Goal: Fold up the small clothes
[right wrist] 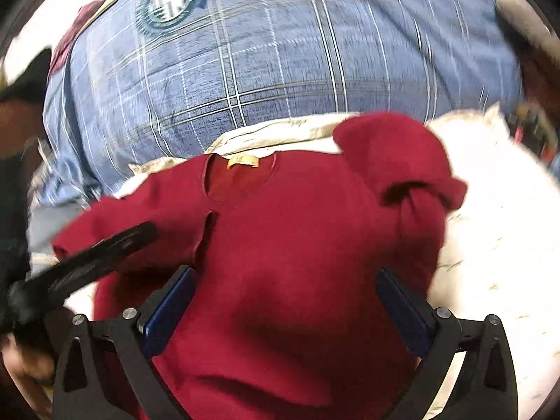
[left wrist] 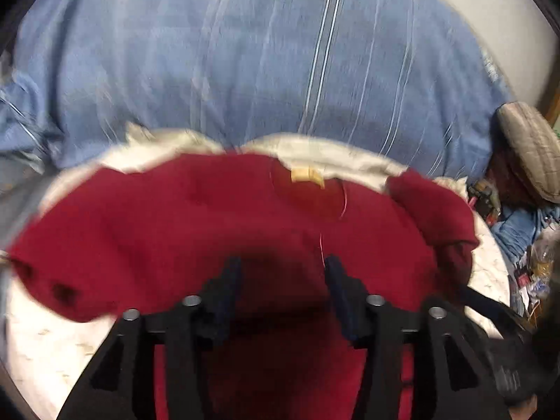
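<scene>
Risk first: the red top [left wrist: 224, 231] lies spread on the white bedsheet [left wrist: 45, 343], neck label [left wrist: 307, 176] at 12 o'clock, but its sleeve at 2–3 o'clock in the right wrist view is bunched and knotted on itself — fold now and that lump gets trapped, giving a lopsided fold. The sleeve at 9 o'clock looks flat. Left gripper [left wrist: 281, 269]: fingers spread, nothing pinched, hovering over the lower body of the top; closing here would likely grab the middle panel rather than an edge and drag the whole garment. Right gripper [right wrist: 285, 292]: fingers spread wide, cloth lies between them but pads not pressing on it — same mid-panel risk. A loose thread near the left gripper's right finger could snag. Count: one red top, one cream garment [right wrist: 280, 133] under its collar, one blue plaid fabric [right wrist: 280, 63] at 12 o'clock, two grippers.
</scene>
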`<action>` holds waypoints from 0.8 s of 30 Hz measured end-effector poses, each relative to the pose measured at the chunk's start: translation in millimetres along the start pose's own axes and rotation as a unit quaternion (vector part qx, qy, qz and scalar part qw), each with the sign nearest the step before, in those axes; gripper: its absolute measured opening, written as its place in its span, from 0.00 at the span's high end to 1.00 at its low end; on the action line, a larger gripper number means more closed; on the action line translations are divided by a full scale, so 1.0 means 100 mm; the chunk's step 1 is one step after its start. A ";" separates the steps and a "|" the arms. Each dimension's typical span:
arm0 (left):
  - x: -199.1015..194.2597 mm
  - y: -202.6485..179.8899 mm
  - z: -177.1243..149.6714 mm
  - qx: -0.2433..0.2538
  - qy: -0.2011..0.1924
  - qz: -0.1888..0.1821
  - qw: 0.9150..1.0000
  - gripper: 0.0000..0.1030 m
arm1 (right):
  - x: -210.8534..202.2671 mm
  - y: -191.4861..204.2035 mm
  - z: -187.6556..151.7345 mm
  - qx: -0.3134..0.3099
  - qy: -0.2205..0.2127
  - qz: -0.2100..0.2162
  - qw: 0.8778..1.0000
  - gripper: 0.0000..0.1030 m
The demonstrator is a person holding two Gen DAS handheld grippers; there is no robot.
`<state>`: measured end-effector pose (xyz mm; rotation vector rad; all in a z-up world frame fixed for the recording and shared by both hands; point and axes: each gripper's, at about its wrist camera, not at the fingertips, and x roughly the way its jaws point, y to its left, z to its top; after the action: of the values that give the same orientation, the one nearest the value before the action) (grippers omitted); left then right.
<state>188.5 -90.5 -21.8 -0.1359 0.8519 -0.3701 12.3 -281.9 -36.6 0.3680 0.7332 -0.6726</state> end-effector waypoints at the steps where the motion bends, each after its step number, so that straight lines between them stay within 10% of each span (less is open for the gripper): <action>1: -0.16 0.07 0.00 0.001 -0.021 0.011 1.000 0.41 | 0.03 0.01 0.03 0.006 0.004 0.015 1.000 0.00; 8: -0.82 0.98 0.00 -0.072 -0.141 0.125 0.979 0.30 | 0.52 0.52 0.20 -0.055 0.041 0.042 0.997 0.08; 14: -0.54 1.63 0.07 -0.135 -0.124 0.146 0.972 0.30 | 1.00 0.82 0.15 -0.109 0.069 -0.018 0.991 0.39; 17: -0.43 1.74 0.07 -0.141 -0.113 0.150 0.972 0.30 | 0.97 0.93 0.15 -0.128 0.059 0.005 0.990 0.94; 24: -0.52 1.60 -0.08 -0.152 -0.141 0.144 0.968 0.30 | 0.31 0.76 0.45 -0.122 -0.028 0.015 0.992 0.96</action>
<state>194.1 77.5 -32.5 -0.3375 0.6285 0.0557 102.6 -263.1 -21.8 0.1354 0.7451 -0.5556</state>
